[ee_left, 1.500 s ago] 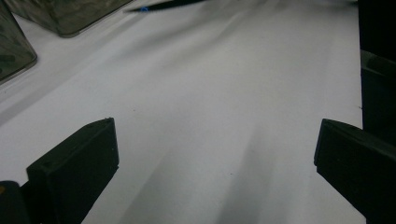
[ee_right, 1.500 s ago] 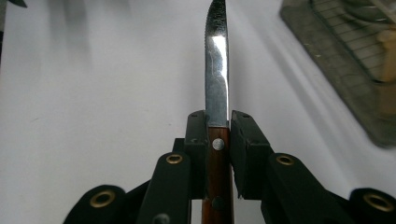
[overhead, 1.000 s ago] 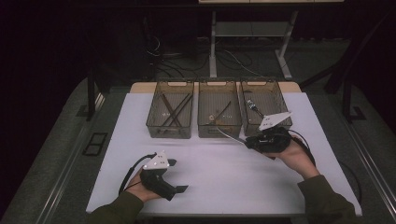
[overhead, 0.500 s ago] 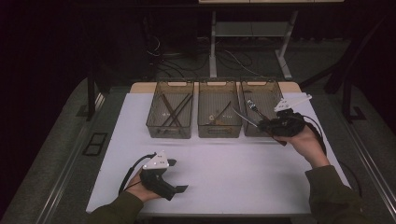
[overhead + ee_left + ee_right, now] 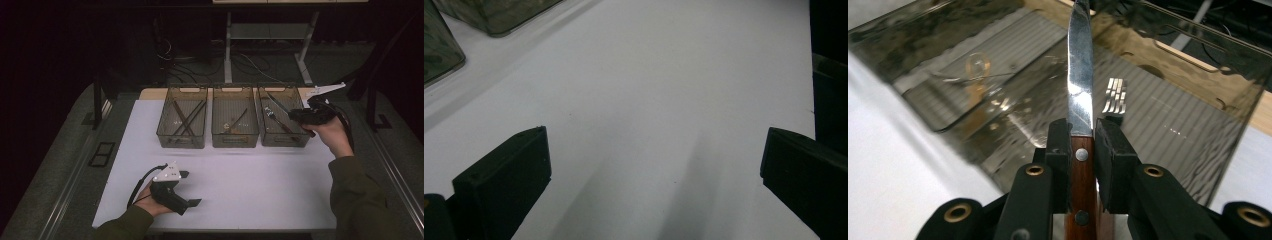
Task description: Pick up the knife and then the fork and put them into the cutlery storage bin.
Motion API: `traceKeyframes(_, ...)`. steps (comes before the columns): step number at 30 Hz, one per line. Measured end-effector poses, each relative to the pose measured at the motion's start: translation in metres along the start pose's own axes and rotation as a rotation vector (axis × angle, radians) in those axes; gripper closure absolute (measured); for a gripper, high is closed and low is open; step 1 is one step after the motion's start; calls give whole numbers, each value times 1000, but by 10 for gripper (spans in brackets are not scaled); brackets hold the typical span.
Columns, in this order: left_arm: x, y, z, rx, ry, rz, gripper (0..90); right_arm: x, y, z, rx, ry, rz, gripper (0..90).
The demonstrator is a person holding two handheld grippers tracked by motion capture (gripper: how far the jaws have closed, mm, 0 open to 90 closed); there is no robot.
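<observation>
Right gripper (image 5: 1082, 131) clamped on knife (image 5: 1080, 80), held over right bin (image 5: 281, 137), seemingly above forks (image 5: 1114, 96). Left gripper (image 5: 654, 165) apart, resting on table (image 5: 250, 175).

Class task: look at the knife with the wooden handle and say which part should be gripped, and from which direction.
Grip the knife by its riveted wooden handle, coming from the butt end with a finger on each flat side. The right gripper already holds it this way, with the blade pointing away over the right-hand bin.
</observation>
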State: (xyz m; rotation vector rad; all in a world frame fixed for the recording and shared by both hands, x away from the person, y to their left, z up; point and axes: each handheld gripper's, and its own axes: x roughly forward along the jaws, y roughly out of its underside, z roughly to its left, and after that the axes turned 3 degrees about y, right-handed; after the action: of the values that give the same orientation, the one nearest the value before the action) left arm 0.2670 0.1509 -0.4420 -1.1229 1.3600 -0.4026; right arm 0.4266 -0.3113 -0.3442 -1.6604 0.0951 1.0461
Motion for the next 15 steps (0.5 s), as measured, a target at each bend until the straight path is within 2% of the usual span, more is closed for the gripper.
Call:
traceKeyframes(7, 0, 0, 0, 3, 1, 1, 0, 18, -3, -19, 50, 40, 17, 776)
traceKeyframes(15, -1, 0, -1, 4, 5, -5, 0, 42, -3, -27, 66, 64, 48, 776)
